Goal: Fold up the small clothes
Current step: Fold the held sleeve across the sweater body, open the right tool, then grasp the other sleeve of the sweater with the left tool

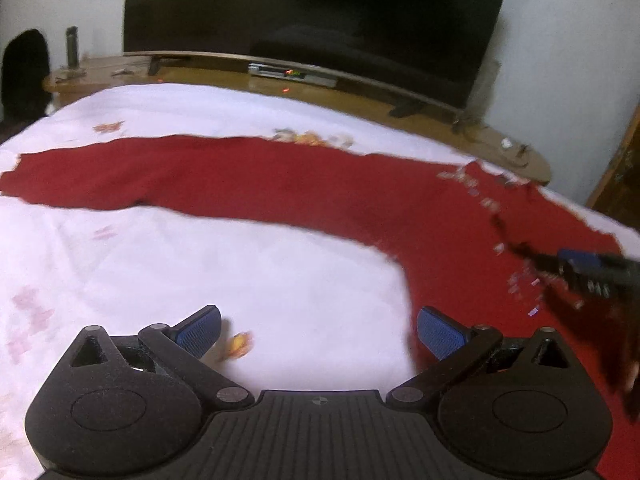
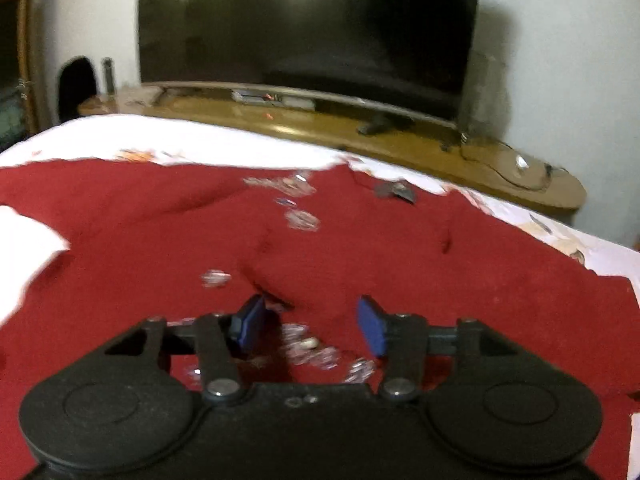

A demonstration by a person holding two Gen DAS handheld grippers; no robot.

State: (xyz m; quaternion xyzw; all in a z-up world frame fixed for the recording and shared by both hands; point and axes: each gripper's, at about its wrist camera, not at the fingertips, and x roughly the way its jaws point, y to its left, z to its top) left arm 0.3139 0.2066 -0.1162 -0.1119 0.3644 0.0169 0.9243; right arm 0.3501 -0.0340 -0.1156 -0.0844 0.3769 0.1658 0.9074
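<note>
While the red garment (image 1: 248, 184) lies spread across the white bedsheet (image 1: 240, 272), a long sleeve reaching left, the left tongs (image 1: 319, 330) hover wide apart over bare sheet, holding nothing. The right tongs (image 2: 311, 325) stand apart above the sequinned red cloth, gripping nothing.

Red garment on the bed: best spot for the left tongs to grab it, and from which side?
Probably the long sleeve that lies flat and stretched out toward the left across the white sheet. Take its near edge, coming down from the near side: that hem is straight, unobstructed and bordered by bare sheet. The left tongs are open with nothing between them.
</note>
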